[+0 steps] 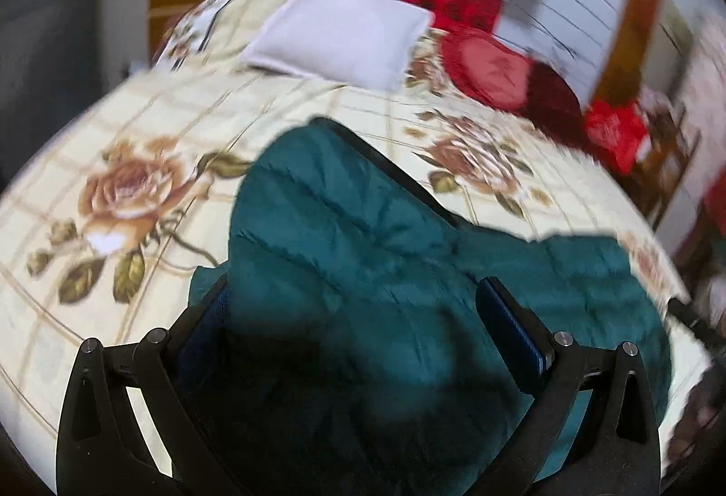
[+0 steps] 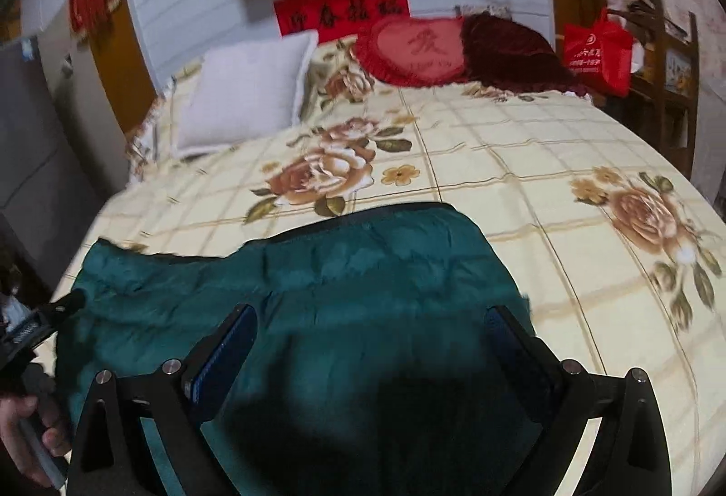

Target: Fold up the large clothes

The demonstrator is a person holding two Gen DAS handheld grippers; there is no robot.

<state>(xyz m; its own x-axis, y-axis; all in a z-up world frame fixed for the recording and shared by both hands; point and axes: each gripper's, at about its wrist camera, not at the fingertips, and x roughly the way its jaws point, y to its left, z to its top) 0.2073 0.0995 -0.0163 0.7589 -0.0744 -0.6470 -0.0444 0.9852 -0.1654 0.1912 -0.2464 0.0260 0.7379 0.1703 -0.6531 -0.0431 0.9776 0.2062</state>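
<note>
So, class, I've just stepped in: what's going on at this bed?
A person holds a gripper in each hand over a teal padded jacket lying on a floral bedspread. Both the left gripper and the right gripper are open above the jacket, gripping nothing. A white pillow and a red heart cushion sit by the headboard.

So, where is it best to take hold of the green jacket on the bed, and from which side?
Probably the near hem of the green jacket, one gripper toward each side, coming from the bed's foot. It lies flat on the floral bedspread, and the open right gripper and left gripper already straddle it there.
</note>
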